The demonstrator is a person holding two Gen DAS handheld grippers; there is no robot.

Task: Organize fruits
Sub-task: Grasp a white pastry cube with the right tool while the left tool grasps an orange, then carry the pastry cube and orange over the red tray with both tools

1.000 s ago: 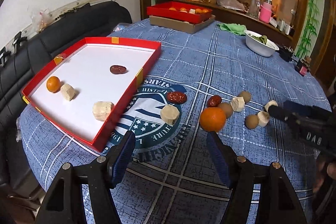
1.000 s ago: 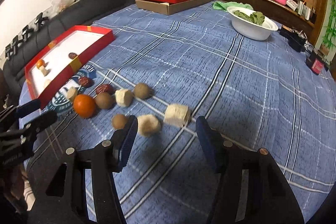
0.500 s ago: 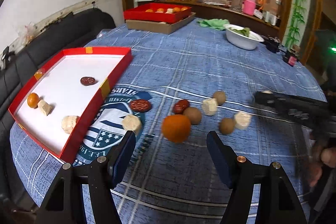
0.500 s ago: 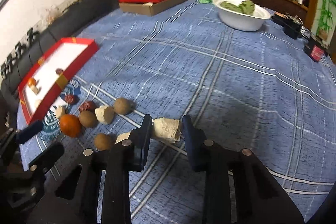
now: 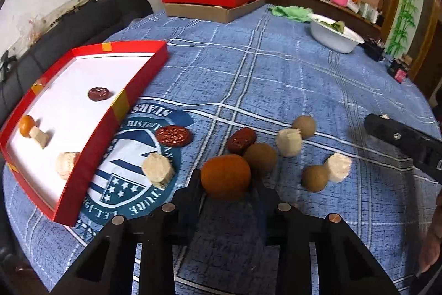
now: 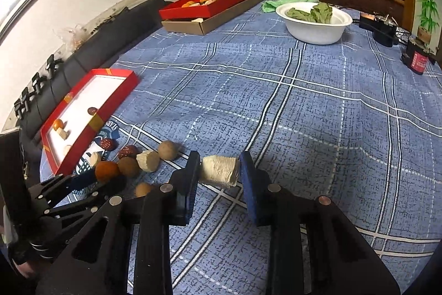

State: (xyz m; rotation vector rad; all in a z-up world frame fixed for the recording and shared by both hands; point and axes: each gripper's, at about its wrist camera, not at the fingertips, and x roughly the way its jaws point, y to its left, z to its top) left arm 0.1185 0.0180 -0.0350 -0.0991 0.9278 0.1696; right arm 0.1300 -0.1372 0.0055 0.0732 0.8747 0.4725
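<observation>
While both claws sit low at the bottom of their frames, recorded as follows. Left gripper (image 5: 226, 184): jaws have just been closing, now narrow, pads pressed on either flank of round orange tangerine (image 5: 226, 175) at lower centre of left view; same grip seen at lower left of right view. Right gripper (image 6: 219, 170): narrow, clamped on pale cream ridged cylindrical chunk (image 6: 219, 170), lower centre of right view; chunk's long axis runs across the jaws, pad to pad, ends against the pads.

Target judged to be shallow red-rimmed white-floored cardboard tray (image 5: 139, 86), left side of left view, mid-left of right view. Holds already a small orange fruit, two pale chunks, one dark red wrinkled date (image 5: 98, 94).

Key relation: tray lies left and slightly up-frame from both claws; left gripper clearly nearer, near wall of tray just beyond the printed emblem on blue plaid tablecloth (image 5: 276, 79). Right gripper well apart from tray, loose brown balls, dates and chunks between. Probably needs lift over red wall before release.
</observation>
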